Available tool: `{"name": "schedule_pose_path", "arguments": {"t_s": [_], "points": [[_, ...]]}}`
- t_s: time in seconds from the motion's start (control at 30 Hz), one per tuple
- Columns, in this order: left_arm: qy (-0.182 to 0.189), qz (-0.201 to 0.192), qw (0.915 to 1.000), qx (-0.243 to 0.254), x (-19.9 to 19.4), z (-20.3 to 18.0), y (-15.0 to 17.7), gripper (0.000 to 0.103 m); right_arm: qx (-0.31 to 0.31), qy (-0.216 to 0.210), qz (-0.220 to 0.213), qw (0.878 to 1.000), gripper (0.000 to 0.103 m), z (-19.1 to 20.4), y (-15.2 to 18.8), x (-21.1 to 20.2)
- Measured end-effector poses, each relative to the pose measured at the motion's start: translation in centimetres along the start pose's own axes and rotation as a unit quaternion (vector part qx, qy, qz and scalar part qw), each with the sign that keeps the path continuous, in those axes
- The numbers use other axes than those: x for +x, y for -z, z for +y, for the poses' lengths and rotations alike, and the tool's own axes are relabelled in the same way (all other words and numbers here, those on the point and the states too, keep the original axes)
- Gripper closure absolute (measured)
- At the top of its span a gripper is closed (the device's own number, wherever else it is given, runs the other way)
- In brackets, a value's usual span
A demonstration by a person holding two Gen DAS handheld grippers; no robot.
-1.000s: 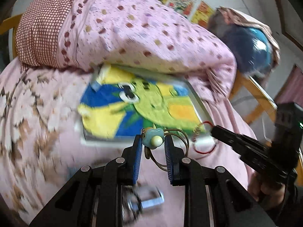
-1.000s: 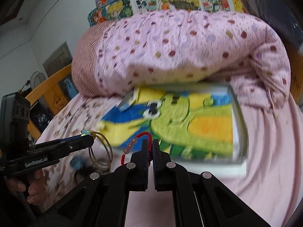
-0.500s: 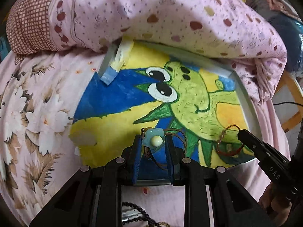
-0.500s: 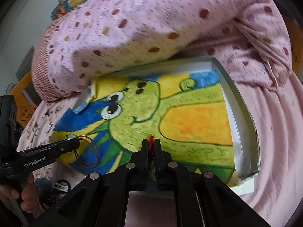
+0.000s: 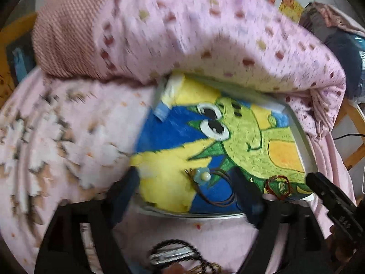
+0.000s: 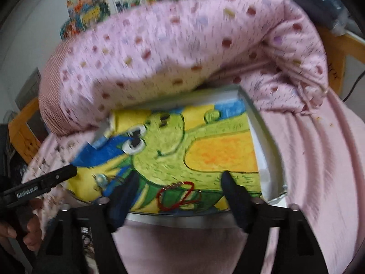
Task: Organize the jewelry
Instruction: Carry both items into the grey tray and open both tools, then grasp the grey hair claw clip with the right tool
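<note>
1. The left hand-held gripper (image 5: 186, 180) has its two black fingers spread wide and grips nothing; the brown cord bracelet with a pale blue flower charm and pearl bead (image 5: 206, 178) lies loose between them on the near part of the painted tray.
2. The right hand-held gripper (image 6: 176, 188) is likewise spread, empty, with the red beaded string bracelet (image 6: 180, 196) lying in a loose loop between its fingers, near the tray's front edge.
3. Both pieces rest on the shallow white-rimmed tray bearing a green cartoon creature on blue and yellow (image 6: 267, 159), which sits on the pink bedsheet (image 6: 319, 159) with its far side tucked under the pink spotted quilt (image 6: 182, 45). The two bracelets lie near each other but apart.
4. The step in hand looks like the release: each piece is set down and let go.
5. A dark chain with a silvery piece (image 5: 173, 254) lies on the sheet just in front of the tray, blurred. It seems the likely next item.
6. The next move, I judge, calls for lifting both grippers clear without snagging the cords, then a low, careful pinch on the chain against soft bedding.
</note>
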State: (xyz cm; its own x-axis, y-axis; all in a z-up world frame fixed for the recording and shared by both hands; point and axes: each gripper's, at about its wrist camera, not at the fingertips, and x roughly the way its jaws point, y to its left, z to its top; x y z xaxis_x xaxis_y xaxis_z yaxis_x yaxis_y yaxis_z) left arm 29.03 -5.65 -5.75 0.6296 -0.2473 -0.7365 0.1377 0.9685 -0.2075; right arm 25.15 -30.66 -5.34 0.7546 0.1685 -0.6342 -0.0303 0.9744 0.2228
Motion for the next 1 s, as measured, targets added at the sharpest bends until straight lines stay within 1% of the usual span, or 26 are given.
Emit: {"name": "schedule_pose_path", "arguments": {"t_s": [0.07, 0.17, 0.27, 0.37, 0.47, 0.53, 0.63, 0.73, 0.83, 0.93, 1.0], "points": [[0.000, -0.038, 0.9993, -0.001, -2.5, 0.4, 0.4, 0.006, 0.002, -0.008, -0.028, 1.000, 0.015, 0.8, 0.3, -2.1], [-0.010, -0.076, 0.9970, 0.014, -5.8, 1.1, 1.2, 0.006, -0.003, -0.021, -0.059, 0.998, 0.007, 2.3, 0.8, -4.7], [-0.015, -0.106, 0.9940, 0.024, -8.7, 1.9, 2.2, 0.004, -0.018, -0.032, -0.079, 0.996, 0.004, 4.0, 1.6, -7.1], [-0.017, -0.121, 0.9921, 0.028, -11.2, 2.8, 3.2, 0.003, -0.047, -0.037, -0.099, 0.993, 0.000, 6.0, 2.3, -9.4], [-0.016, -0.129, 0.9911, 0.028, -13.3, 3.8, 4.2, 0.003, -0.066, -0.046, -0.113, 0.990, 0.000, 7.7, 3.1, -11.4], [-0.016, -0.129, 0.9911, 0.030, -14.5, 4.3, 4.8, 0.003, -0.074, -0.052, -0.115, 0.989, 0.000, 8.5, 3.6, -12.1], [-0.016, -0.118, 0.9918, 0.045, -16.1, 5.1, 6.0, 0.003, -0.091, -0.060, -0.110, 0.988, 0.000, 9.6, 4.6, -12.8], [-0.010, -0.087, 0.9945, 0.058, -16.2, 5.9, 7.7, 0.003, -0.110, -0.063, -0.093, 0.988, 0.000, 10.3, 5.7, -12.6], [0.001, -0.055, 0.9972, 0.051, -15.5, 6.5, 9.6, 0.003, -0.126, -0.068, -0.068, 0.987, 0.000, 10.4, 6.9, -12.0], [0.013, -0.032, 0.9983, 0.046, -14.6, 6.7, 10.7, 0.003, -0.141, -0.071, -0.032, 0.987, 0.000, 10.0, 8.2, -10.8], [0.025, -0.018, 0.9983, 0.050, -13.9, 6.6, 11.3, 0.003, -0.151, -0.067, 0.000, 0.986, 0.000, 9.6, 9.3, -9.6]]}}
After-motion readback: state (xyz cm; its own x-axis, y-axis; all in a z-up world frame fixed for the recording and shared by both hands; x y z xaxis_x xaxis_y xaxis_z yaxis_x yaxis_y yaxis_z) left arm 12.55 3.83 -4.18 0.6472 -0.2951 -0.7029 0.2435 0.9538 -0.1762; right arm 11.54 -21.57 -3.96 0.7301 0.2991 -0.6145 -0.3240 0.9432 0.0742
